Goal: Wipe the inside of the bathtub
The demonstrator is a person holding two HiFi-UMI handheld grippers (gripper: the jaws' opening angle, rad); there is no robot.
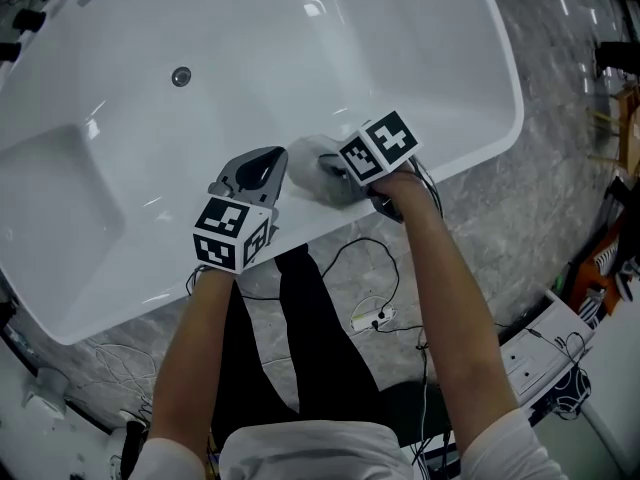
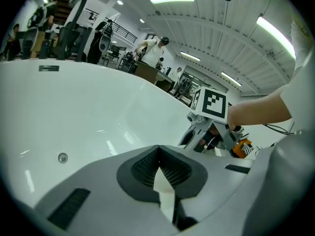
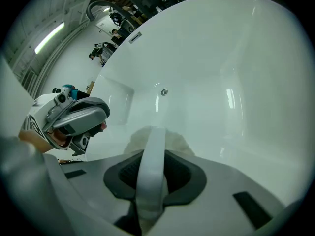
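Grey marbled floor [image 1: 540,208], white bathtub [image 1: 420,58] on it, drain [image 1: 181,76] in its base, right gripper [image 3: 151,163] at the near side, jaws clamped on a pale cloth [image 1: 310,158] against the inner wall, left gripper [image 2: 158,168] beside it, jaws together, nothing between.

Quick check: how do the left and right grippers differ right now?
The right gripper is shut on a white wiping cloth, while the left gripper has its jaws together on nothing. The right gripper holds its cloth just inside the bathtub at the near rim; the left gripper touches no cloth. Shared: both sit side by side at that rim, pointing into the tub.
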